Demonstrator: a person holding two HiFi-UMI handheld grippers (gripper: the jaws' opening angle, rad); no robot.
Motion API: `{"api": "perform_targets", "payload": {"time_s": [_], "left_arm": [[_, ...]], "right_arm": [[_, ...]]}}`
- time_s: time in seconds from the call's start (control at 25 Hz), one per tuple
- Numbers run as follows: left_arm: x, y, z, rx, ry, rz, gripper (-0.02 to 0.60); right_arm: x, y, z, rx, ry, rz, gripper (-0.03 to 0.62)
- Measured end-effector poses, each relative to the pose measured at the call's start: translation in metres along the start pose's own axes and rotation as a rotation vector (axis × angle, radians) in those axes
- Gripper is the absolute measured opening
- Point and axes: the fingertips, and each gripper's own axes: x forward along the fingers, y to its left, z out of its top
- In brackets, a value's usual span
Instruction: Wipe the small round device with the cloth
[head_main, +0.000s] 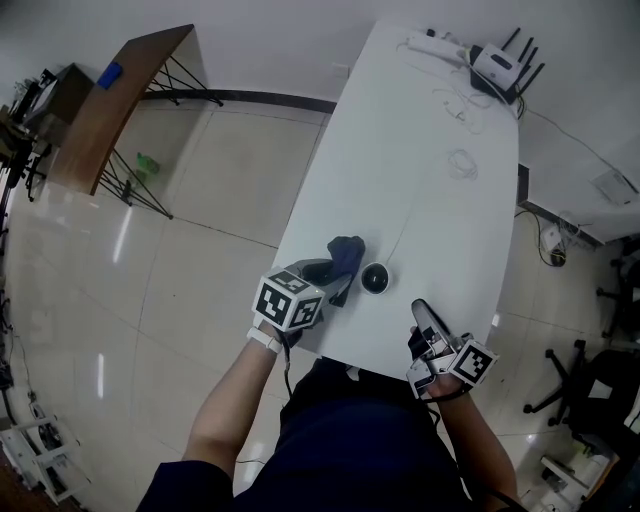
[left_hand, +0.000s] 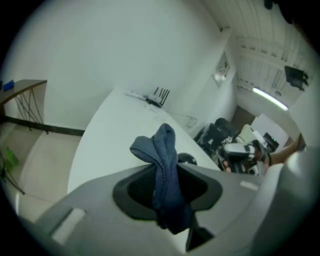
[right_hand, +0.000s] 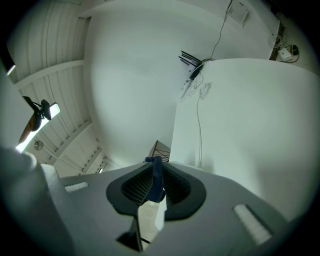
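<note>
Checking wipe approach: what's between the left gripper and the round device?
Only the blue cloth, clamped in the left gripper's jaws. The left gripper view shows the round device peeking out just behind it.

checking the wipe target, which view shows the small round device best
The head view: the small round device sits whole and unobstructed on the white table, near the cloth. The left gripper view shows only a dark sliver of it behind the cloth. The right gripper view doesn't show it.
</note>
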Motion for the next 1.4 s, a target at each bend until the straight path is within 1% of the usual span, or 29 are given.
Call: {"api": "perform_targets", "payload": {"time_s": [0.04, 0.08, 0.12, 0.16, 0.28, 0.32, 0.36, 0.44, 0.68, 0.76, 0.84, 0.92, 1.04, 1.12, 1.28, 1.4], "left_arm": [[-0.005, -0.012, 0.009, 0.041, -0.021, -0.032, 0.124], [-0.009, -0.024, 0.015, 0.090, -0.024, -0.059, 0.124], [-0.011, -0.036, 0.018, 0.150, -0.010, -0.077, 0.124], [-0.010, -0.046, 0.018, 0.221, 0.018, -0.082, 0.124], [0.000, -0.064, 0.012, 0.464, 0.117, -0.059, 0.124], [0.003, -0.069, 0.010, 0.527, 0.146, -0.066, 0.124], [0.006, -0.073, 0.006, 0.573, 0.176, -0.085, 0.122], [0.010, -0.079, 0.001, 0.617, 0.226, -0.137, 0.120], [0.018, -0.068, -0.008, 0.659, 0.377, -0.249, 0.120], [0.016, -0.064, -0.004, 0.647, 0.399, -0.282, 0.120], [0.013, -0.061, 0.005, 0.595, 0.398, -0.316, 0.120], [0.014, -0.053, 0.013, 0.525, 0.385, -0.339, 0.120], [0.019, -0.038, 0.016, 0.428, 0.375, -0.375, 0.120], [0.023, -0.027, 0.015, 0.382, 0.378, -0.388, 0.120], [0.032, -0.003, 0.006, 0.340, 0.407, -0.360, 0.120], [0.042, 0.009, -0.017, 0.324, 0.461, -0.359, 0.120]], "right_arm": [[-0.001, 0.000, -0.001, 0.003, -0.001, 0.002, 0.056], [-0.002, 0.001, -0.003, 0.006, -0.001, 0.008, 0.048], [-0.002, 0.002, -0.004, 0.008, 0.000, 0.013, 0.044], [-0.002, 0.003, -0.006, 0.009, 0.001, 0.017, 0.044], [-0.001, 0.006, -0.006, 0.006, 0.001, 0.023, 0.044], [-0.001, 0.007, -0.005, 0.003, 0.000, 0.026, 0.044], [-0.001, 0.008, -0.005, 0.003, -0.001, 0.028, 0.044], [-0.002, 0.008, -0.006, 0.008, -0.003, 0.028, 0.044], [-0.007, -0.002, -0.005, 0.025, -0.014, -0.004, 0.044], [-0.007, -0.005, -0.006, 0.036, -0.013, -0.013, 0.044], [-0.006, -0.008, -0.007, 0.046, -0.009, -0.024, 0.044], [-0.002, -0.010, -0.005, 0.047, -0.005, -0.026, 0.044], [0.005, -0.010, -0.003, 0.045, 0.002, -0.023, 0.044], [0.008, -0.012, -0.002, 0.049, 0.008, -0.029, 0.044], [0.014, -0.017, -0.003, 0.060, 0.021, -0.036, 0.044], [0.017, -0.019, -0.003, 0.064, 0.030, -0.041, 0.044]]}}
